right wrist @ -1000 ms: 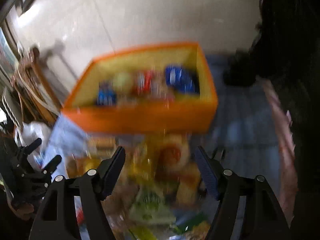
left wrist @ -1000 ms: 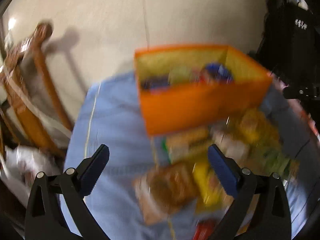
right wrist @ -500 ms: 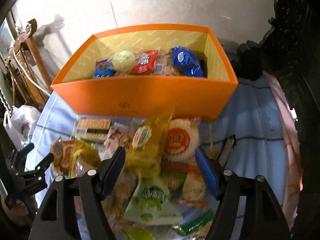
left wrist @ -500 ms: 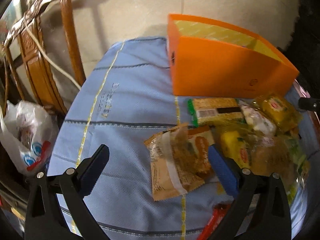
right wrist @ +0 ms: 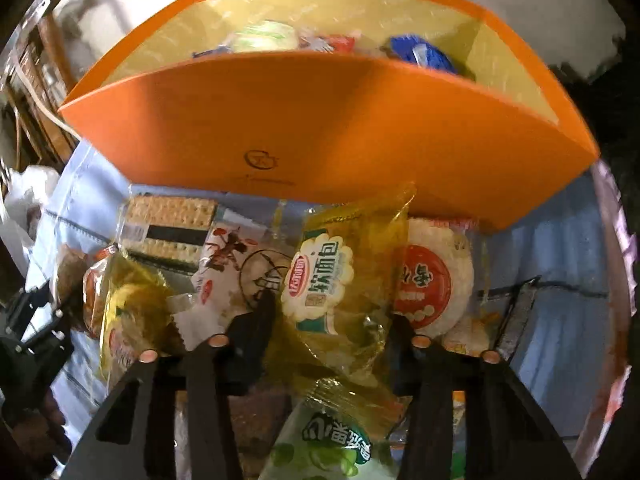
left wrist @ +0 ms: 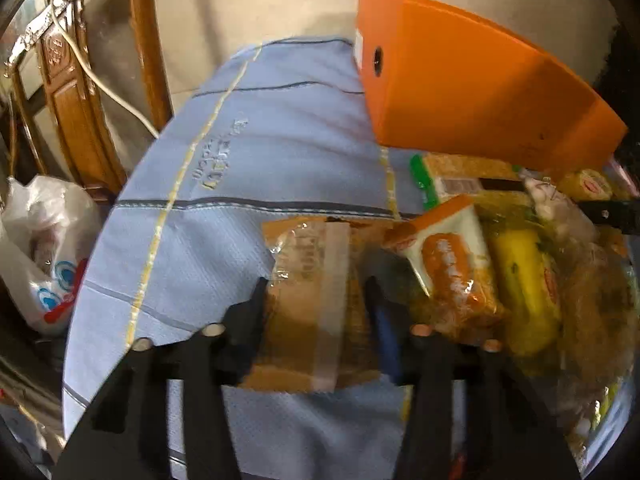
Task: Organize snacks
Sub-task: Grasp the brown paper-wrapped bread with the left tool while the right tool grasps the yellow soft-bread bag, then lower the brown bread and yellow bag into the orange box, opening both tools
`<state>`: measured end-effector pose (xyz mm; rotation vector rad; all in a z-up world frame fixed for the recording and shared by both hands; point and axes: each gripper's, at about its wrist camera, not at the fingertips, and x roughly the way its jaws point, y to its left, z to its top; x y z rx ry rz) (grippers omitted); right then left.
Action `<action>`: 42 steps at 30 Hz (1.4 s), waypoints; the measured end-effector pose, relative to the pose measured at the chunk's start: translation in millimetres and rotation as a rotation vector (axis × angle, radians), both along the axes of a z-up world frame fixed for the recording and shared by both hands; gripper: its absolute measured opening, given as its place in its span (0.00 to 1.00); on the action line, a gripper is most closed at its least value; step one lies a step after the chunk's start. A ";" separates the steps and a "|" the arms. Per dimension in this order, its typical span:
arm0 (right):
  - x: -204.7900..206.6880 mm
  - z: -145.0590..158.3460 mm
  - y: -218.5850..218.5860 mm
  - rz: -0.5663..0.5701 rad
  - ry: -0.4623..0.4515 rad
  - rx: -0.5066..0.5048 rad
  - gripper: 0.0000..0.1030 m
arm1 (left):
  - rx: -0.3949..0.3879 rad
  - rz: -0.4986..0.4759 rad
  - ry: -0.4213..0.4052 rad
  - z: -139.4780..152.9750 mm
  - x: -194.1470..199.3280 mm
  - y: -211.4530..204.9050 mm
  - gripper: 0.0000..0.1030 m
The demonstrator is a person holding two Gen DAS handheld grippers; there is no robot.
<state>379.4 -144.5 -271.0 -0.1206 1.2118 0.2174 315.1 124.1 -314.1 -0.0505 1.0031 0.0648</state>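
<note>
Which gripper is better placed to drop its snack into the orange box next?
Probably right. The right gripper straddles the yellow bread packet directly before the orange box, its opening in view. The left gripper, around a brown packet, sits off the box's corner.

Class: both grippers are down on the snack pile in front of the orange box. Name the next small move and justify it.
Probably lift both packets. The left gripper has just closed on the brown cracker packet, the right gripper on the yellow bread packet; the orange box sits open behind.
</note>
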 end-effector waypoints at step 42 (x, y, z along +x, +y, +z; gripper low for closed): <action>-64.1 273.1 -73.1 -0.034 -0.523 0.255 0.39 | -0.056 -0.228 -0.417 280.7 32.6 -103.6 0.37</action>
